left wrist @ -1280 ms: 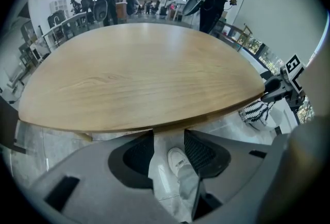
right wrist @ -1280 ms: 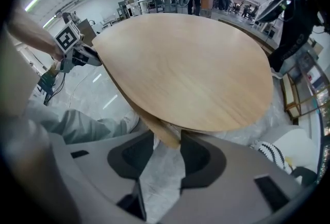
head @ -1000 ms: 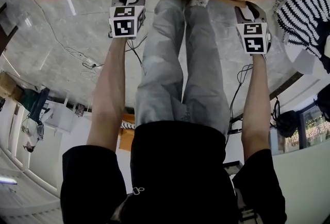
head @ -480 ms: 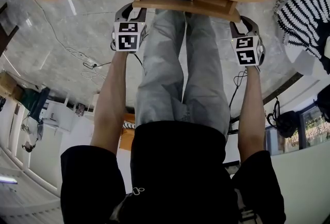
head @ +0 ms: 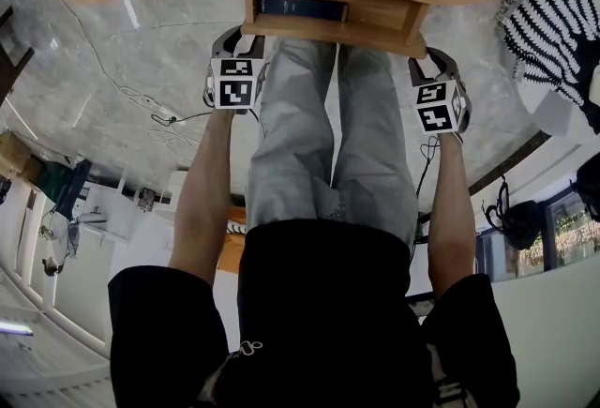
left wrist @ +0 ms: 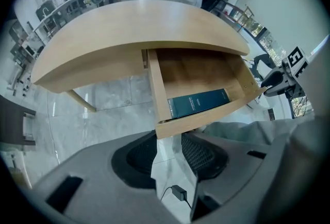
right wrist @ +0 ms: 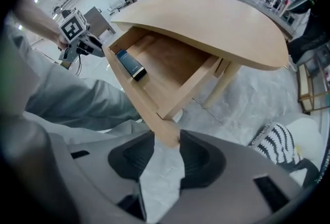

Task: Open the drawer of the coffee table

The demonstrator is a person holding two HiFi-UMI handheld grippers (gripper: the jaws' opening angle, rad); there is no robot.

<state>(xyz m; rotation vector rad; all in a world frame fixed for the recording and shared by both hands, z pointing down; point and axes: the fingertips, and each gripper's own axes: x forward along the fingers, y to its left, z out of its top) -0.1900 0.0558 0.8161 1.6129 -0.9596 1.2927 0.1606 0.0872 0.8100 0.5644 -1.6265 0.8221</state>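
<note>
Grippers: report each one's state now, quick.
Left gripper: jaws have just been closing, clamped on one corner of the drawer front.
Right gripper: clamped on the drawer front's other corner.

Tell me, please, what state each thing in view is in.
drawer: open, pulled partly out of the table.
book: lying flat in the drawer, along its front.
left gripper: jaws have just been closing; shut on the drawer's front left corner, which sits between them.
right gripper: shut on the drawer's front right corner.
</note>
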